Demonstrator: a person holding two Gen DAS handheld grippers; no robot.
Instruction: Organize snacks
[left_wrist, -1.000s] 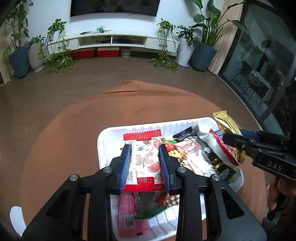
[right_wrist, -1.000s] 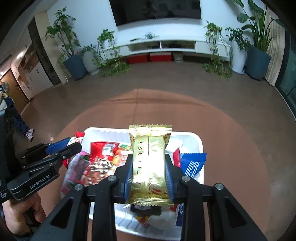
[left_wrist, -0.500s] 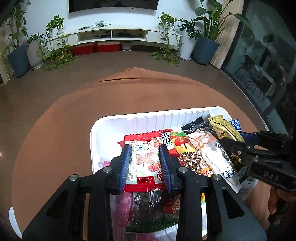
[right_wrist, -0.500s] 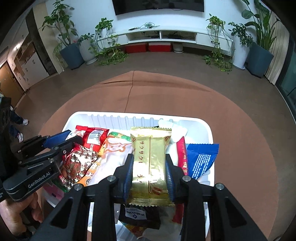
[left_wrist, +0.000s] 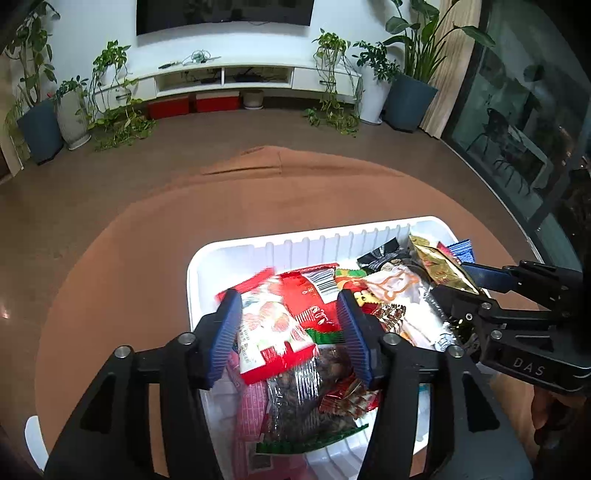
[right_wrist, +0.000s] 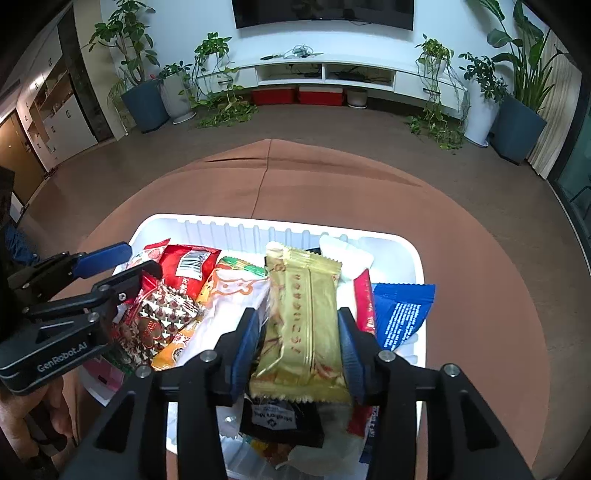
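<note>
we see the left hand-held gripper (left_wrist: 290, 325) over the left part of the white tray (left_wrist: 258, 245), which sits on the brown tabletop (left_wrist: 147, 240). its jaws have just been opening and now stand apart; the red-and-white strawberry packet (left_wrist: 271, 325) lies tilted between them, its left edge near the left pad and a clear gap at the right pad, resting on the other snacks. to its right lie a red packet with a barcode (right_wrist: 186, 271), a white-and-orange wrapper (right_wrist: 231, 295) and more packets heaped in the tray. further right, the right hand-held gripper (right_wrist: 297, 345) hangs over the tray's right part; its jaws have also just been opening, with the gold packet (right_wrist: 303, 317) between them, loose on the pile and not squeezed by the pads. a blue packet (right_wrist: 402, 314) lies at the tray's right edge.
</note>
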